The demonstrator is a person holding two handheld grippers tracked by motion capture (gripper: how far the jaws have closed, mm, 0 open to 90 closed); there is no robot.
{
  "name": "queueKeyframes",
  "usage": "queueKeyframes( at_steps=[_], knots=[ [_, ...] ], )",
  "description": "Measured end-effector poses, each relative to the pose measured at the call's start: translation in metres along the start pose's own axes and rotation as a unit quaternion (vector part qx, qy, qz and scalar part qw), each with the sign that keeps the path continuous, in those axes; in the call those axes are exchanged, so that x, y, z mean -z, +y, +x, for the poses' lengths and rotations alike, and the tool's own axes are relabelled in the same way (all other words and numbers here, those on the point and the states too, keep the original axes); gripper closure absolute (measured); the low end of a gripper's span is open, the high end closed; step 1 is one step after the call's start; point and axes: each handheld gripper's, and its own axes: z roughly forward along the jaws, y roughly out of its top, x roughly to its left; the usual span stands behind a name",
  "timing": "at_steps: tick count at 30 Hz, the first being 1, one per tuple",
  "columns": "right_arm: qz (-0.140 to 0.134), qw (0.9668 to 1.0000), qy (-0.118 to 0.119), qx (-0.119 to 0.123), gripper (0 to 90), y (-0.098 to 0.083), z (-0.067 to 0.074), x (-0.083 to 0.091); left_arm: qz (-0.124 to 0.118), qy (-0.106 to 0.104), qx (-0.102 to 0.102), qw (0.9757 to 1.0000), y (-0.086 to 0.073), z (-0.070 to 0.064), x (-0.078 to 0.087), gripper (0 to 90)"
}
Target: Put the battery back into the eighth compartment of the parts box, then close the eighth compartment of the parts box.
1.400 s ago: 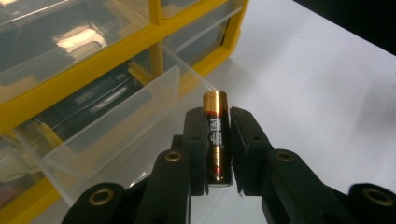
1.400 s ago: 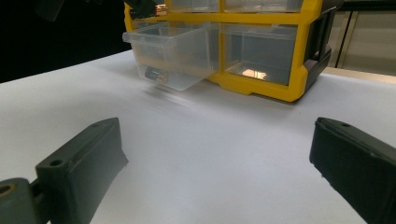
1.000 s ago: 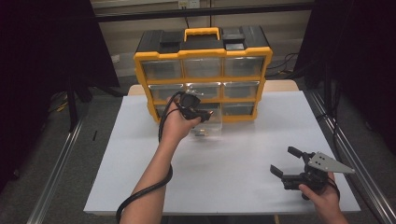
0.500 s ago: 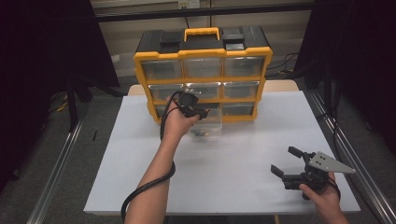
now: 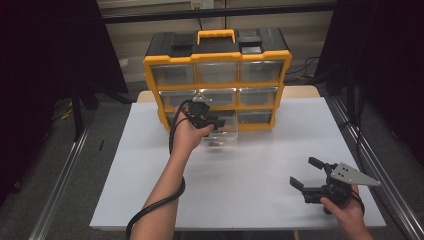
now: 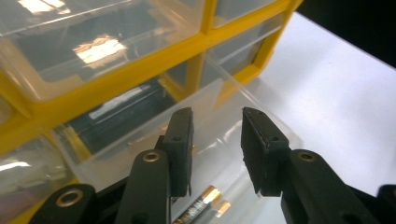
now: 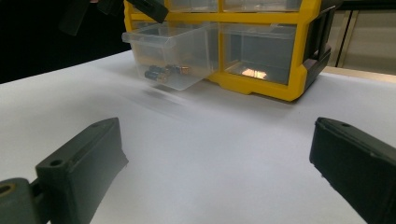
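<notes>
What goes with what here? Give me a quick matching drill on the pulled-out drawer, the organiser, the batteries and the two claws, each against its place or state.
Things
1. yellow and black plastic drawer organiser
2. clear plastic drawer
3. batteries
4. left claw
5. right claw

Places or states
A. lying inside the drawer
B. pulled out of the bottom row
C. open above the white table, near its right edge
D. standing at the table's far edge
E. jaws parted over the drawer, holding nothing

Pairs: 1-D, 2-B, 3-A, 4-E, 5-C
</notes>
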Motion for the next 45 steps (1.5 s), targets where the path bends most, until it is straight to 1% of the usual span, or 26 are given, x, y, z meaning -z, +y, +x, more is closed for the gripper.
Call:
queueKeyframes(
  at_steps=[2,6,7,8,10,11,14,18,19,23,24,26,27,28,30,31,32,33,34,35,36,38,39,43,44,45],
  knots=[
    [0.001,1.0000,0.001,0.002,2.2,0.000,0.000,0.000,0.007,-0.006,-0.004,0.9999,-0.001,-0.002,0.003,66.7],
    [0.002,1.0000,0.002,0.001,2.1,0.000,0.001,-0.001,-0.006,-0.011,0.000,0.9999,-0.004,-0.008,0.005,67.6],
    [0.001,1.0000,0.002,0.003,2.1,0.000,0.001,-0.001,-0.001,-0.010,-0.008,0.9999,-0.005,-0.009,0.007,67.6],
    [0.000,1.0000,0.001,0.003,2.2,0.000,0.001,-0.001,-0.008,-0.016,-0.001,0.9998,-0.005,-0.010,0.006,67.8],
    [0.002,1.0000,0.002,-0.001,2.2,0.000,0.001,-0.001,-0.005,-0.016,-0.001,0.9999,-0.007,-0.013,0.008,68.0],
    [0.002,1.0000,0.001,0.000,2.1,0.000,0.001,-0.001,0.001,-0.017,-0.010,0.9998,-0.007,-0.013,0.009,68.2],
    [-0.001,1.0000,-0.001,0.001,2.1,0.001,0.001,-0.001,-0.011,-0.021,0.000,0.9997,-0.010,-0.018,0.009,70.3],
    [0.000,1.0000,0.000,0.002,2.2,0.000,0.001,0.000,0.007,-0.020,-0.007,0.9998,-0.014,-0.021,0.010,76.8],
    [0.000,1.0000,-0.001,0.001,2.1,0.000,0.000,0.001,0.002,-0.022,-0.004,0.9998,-0.016,-0.023,0.009,77.9],
    [0.000,1.0000,-0.001,0.001,2.1,0.000,0.001,0.000,0.010,-0.024,-0.004,0.9997,-0.022,-0.026,0.007,81.5],
    [0.000,1.0000,0.001,0.001,2.2,0.001,0.001,0.000,0.020,-0.025,-0.012,0.9994,-0.023,-0.026,0.008,82.3],
    [-0.001,1.0000,0.000,0.001,2.2,0.001,0.001,0.000,0.010,-0.026,-0.008,0.9996,-0.027,-0.026,0.006,83.1],
    [-0.001,1.0000,0.000,0.001,2.2,0.001,0.001,0.000,0.017,-0.025,-0.015,0.9994,-0.029,-0.026,0.006,83.8],
    [-0.001,1.0000,-0.001,0.001,2.2,0.000,0.001,0.000,0.010,-0.025,-0.010,0.9996,-0.030,-0.027,0.004,84.4],
    [0.000,1.0000,0.002,0.001,2.1,0.001,0.001,0.000,0.012,-0.024,-0.010,0.9996,-0.033,-0.027,0.004,85.2],
    [-0.001,1.0000,0.002,0.001,2.2,0.001,0.001,0.000,0.013,-0.023,-0.012,0.9996,-0.035,-0.027,0.003,85.6],
    [-0.001,1.0000,0.001,0.002,2.2,0.001,0.001,0.000,0.015,-0.021,-0.022,0.9994,-0.036,-0.026,0.003,85.9],
    [0.000,1.0000,-0.001,0.000,2.1,0.001,0.001,0.000,0.007,-0.019,-0.015,0.9997,-0.037,-0.027,0.002,86.2],
    [-0.001,1.0000,0.000,0.001,2.2,0.001,0.001,0.000,0.010,-0.022,-0.023,0.9994,-0.038,-0.026,0.002,86.6],
    [-0.001,1.0000,0.000,0.002,2.2,0.001,0.001,0.000,0.009,-0.015,-0.019,0.9997,-0.039,-0.026,0.002,86.8],
    [-0.001,1.0000,0.001,0.003,2.2,0.001,0.001,0.000,0.009,-0.012,-0.024,0.9996,-0.040,-0.026,0.001,87.4],
    [0.000,1.0000,0.001,0.002,2.1,0.001,0.001,0.000,0.005,-0.019,-0.016,0.9997,-0.041,-0.025,0.001,88.3],
    [-0.001,1.0000,-0.001,0.002,2.2,0.001,0.001,0.000,-0.001,-0.021,-0.017,0.9996,-0.042,-0.024,0.000,89.0],
    [-0.001,1.0000,0.001,0.003,2.1,0.001,0.001,0.000,0.001,-0.019,-0.022,0.9996,-0.042,-0.023,0.000,90.0],
    [-0.002,1.0000,0.002,0.002,2.1,0.001,0.001,-0.001,0.000,0.002,-0.024,0.9997,-0.041,-0.025,0.000,90.0],
    [-0.002,1.0000,0.002,0.002,2.1,0.001,0.001,-0.001,-0.008,-0.015,-0.018,0.9997,-0.041,-0.024,-0.001,90.0]
  ],
)
